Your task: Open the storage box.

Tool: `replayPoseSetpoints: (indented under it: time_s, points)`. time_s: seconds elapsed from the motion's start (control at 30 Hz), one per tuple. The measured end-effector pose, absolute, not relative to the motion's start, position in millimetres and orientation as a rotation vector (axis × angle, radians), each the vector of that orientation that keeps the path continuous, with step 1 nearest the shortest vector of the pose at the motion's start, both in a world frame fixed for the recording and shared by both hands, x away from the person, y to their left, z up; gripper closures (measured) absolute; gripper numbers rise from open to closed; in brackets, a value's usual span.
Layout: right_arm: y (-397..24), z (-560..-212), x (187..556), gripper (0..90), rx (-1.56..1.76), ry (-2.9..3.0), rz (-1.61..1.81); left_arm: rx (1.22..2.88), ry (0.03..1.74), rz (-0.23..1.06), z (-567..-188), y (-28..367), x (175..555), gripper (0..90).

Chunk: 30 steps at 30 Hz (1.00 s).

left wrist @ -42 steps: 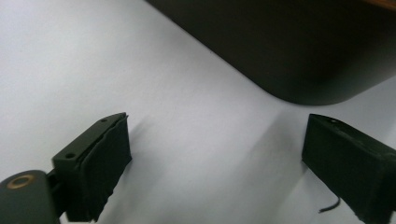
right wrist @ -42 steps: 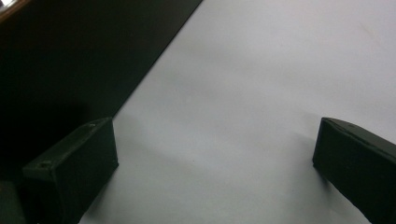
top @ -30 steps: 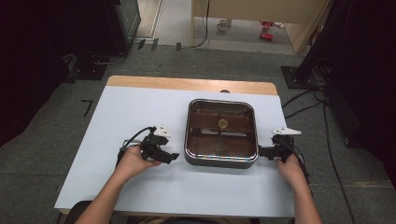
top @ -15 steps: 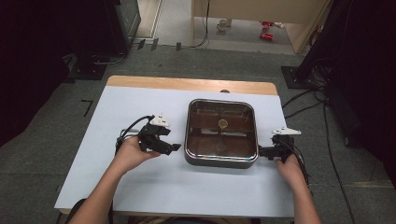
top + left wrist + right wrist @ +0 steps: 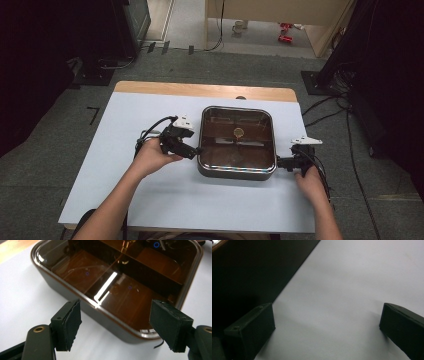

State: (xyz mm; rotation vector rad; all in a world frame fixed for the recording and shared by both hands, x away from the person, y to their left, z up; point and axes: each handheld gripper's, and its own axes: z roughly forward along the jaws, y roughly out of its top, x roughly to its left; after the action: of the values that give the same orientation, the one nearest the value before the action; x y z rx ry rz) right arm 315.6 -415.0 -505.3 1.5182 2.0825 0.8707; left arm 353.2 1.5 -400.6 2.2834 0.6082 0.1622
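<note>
A square dark pan w/ glass lid (image 5: 237,142) sits on the light blue table (image 5: 120,170), right of centre, nearer the far edge than the near one; small knob (image 5: 238,132) at the lid's middle. Left gripper (image 5: 196,150) is at the pan's left side, tips just at the rim; in the left gripper view its jaws stand apart w/ nothing between the pads, pan rim (image 5: 117,315) just ahead and below. Right gripper (image 5: 280,162) is low at the pan's right side near the front right corner, jaws spread, nothing between; the right gripper view has the pan's dark wall (image 5: 249,272) beside one jaw, bare table under.
</note>
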Motion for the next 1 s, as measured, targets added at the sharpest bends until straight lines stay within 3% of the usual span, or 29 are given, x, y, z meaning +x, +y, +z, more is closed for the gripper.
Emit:
replayPoseSetpoints:
  time_s: [0.6, 0.67, 0.93, 1.0]
  points:
    - [-415, -505, 316, 0.0, 1.517, 2.083, 0.871, 2.237, 0.540, 0.162, -402, -60, 374, 26.3]
    - [-415, -505, 315, 0.0, 1.520, 2.083, 0.871, 2.230, 0.534, 0.177, -403, -65, 376, 32.1]
    - [-415, -505, 316, 0.0, 1.517, 2.082, 0.872, 2.232, 0.517, 0.134, -408, -89, 384, 32.5]
    - [-415, -505, 316, 0.0, 1.517, 2.082, 0.872, 2.218, 0.510, 0.129, -411, -95, 384, 36.4]
